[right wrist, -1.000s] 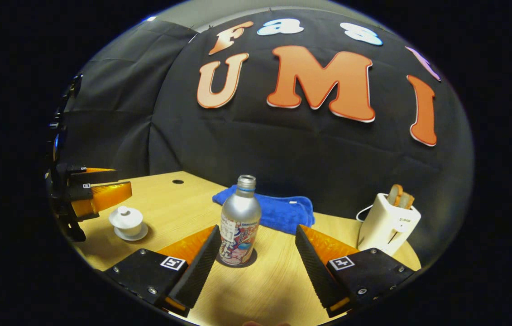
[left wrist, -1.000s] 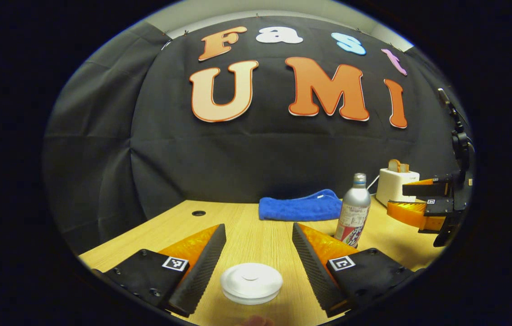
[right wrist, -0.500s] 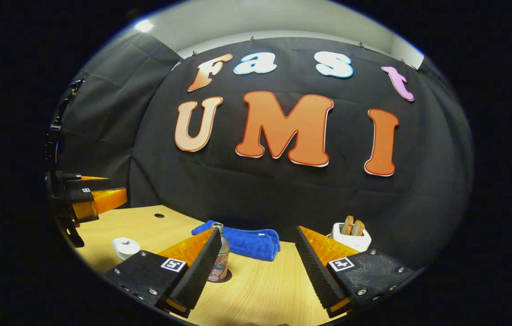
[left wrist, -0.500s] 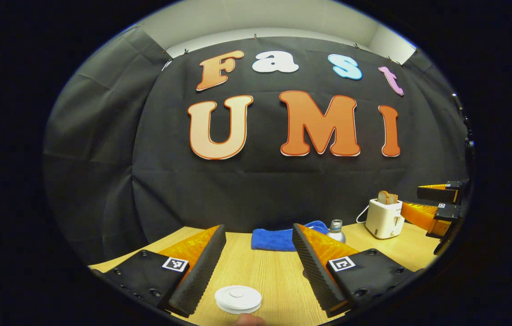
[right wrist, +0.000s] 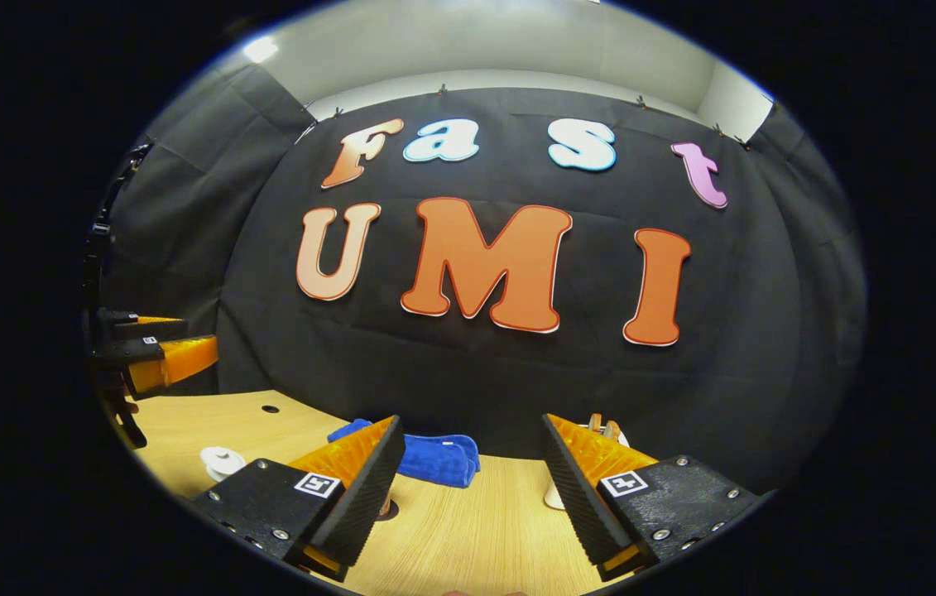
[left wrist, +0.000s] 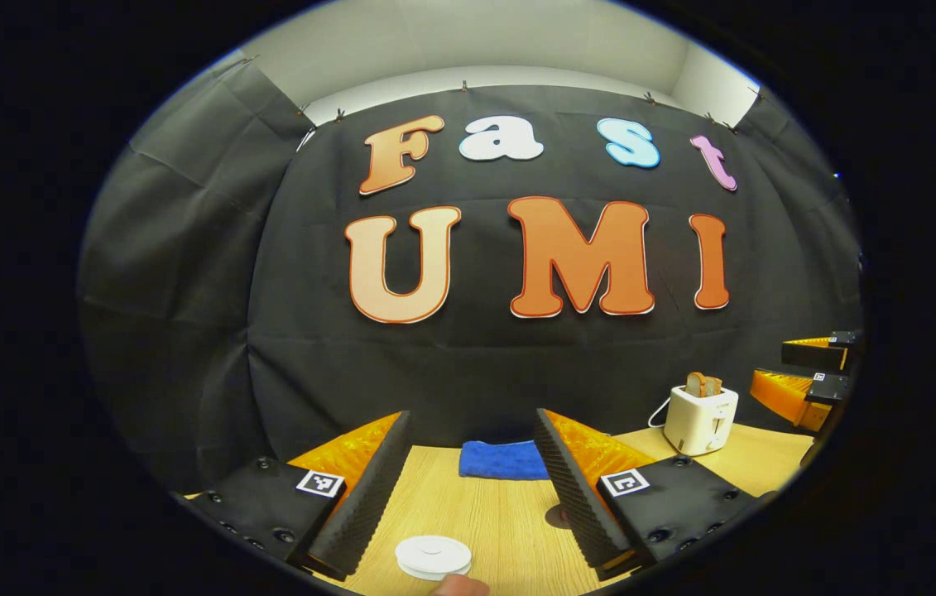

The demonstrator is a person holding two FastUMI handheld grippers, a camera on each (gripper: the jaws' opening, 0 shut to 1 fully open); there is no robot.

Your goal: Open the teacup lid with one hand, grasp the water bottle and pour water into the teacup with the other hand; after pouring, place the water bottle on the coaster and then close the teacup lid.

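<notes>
**Both grippers wide open, nothing held**

Your left gripper (left wrist: 472,463) has its fingers spread wide, touching nothing. The teacup (left wrist: 433,556), lid on, sits on the table (left wrist: 501,517) near you, low between the two fingers and clear of both. A fingertip (left wrist: 458,585) shows at the bottom edge just near the cup.

Your right gripper (right wrist: 472,468) is equally wide apart and empty. The bottle itself is hidden behind its left finger; only a dark bit at its foot (right wrist: 387,507) shows, so you cannot tell its exact stand.

Far side: a blue towel (right wrist: 434,457) lies against the wall, the toaster (left wrist: 700,418) stands at the far right. The teacup (right wrist: 221,460) sits near the table's left edge, under your left gripper (right wrist: 157,352). Bare wood lies between the right fingers up to the towel.
</notes>
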